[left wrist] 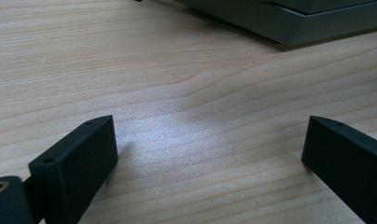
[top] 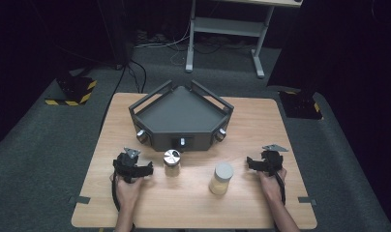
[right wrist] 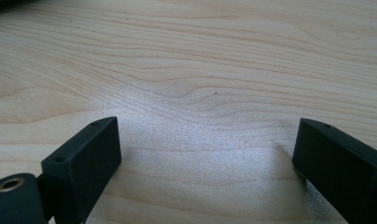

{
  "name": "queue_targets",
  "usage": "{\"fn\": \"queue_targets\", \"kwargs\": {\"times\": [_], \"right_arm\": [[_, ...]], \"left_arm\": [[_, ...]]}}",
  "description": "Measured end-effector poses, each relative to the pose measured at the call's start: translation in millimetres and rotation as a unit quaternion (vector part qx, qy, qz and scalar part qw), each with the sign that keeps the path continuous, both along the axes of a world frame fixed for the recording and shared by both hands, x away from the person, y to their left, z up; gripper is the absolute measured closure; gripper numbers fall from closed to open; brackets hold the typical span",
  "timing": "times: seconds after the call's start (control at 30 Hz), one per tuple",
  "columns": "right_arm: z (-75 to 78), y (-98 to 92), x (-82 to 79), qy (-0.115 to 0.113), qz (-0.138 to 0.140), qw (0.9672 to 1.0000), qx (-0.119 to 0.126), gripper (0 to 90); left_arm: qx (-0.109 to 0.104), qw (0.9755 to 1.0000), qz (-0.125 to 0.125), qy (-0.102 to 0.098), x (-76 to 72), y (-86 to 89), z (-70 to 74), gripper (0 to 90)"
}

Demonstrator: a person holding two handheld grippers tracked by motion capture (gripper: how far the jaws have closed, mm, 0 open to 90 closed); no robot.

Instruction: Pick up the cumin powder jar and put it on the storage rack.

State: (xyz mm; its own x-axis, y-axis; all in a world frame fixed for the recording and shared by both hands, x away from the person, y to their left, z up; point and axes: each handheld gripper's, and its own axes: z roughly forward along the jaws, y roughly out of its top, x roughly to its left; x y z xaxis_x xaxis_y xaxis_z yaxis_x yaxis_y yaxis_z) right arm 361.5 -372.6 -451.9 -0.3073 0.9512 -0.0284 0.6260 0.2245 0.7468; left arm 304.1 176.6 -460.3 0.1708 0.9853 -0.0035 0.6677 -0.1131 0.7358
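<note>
The left gripper (top: 132, 166) and the right gripper (top: 266, 162) both rested low on the wooden surface (top: 242, 123), each with its jaws spread wide and nothing between them. Between the two stood a small jar with a shiny metal lid (top: 172, 162) and, nearer the right hand, a jar with a grey lid (top: 221, 178) holding what looked like something yellowish. Behind the jars sat a dark grey angular tray (top: 181, 116) with knobs along its front, just beyond the metal-lidded jar
</note>
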Motion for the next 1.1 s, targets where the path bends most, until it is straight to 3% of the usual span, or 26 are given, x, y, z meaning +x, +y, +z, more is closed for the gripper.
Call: {"fn": "queue_targets", "kwargs": {"times": [0.73, 1.1], "right_arm": [[0.8, -0.5, 1.7, 0.005, 0.006, 1.0, 0.0, 4.5], [0.7, -0.3, 1.6, 0.004, 0.006, 1.0, -0.001, 4.6]], "left_arm": [[0.0, 1.0, -0.001, 0.005, 3.6, -1.8, 1.0, 0.4], [0.0, 0.9998, -0.017, 0.009, 3.0, -1.6, 2.5, 0.3]]}}
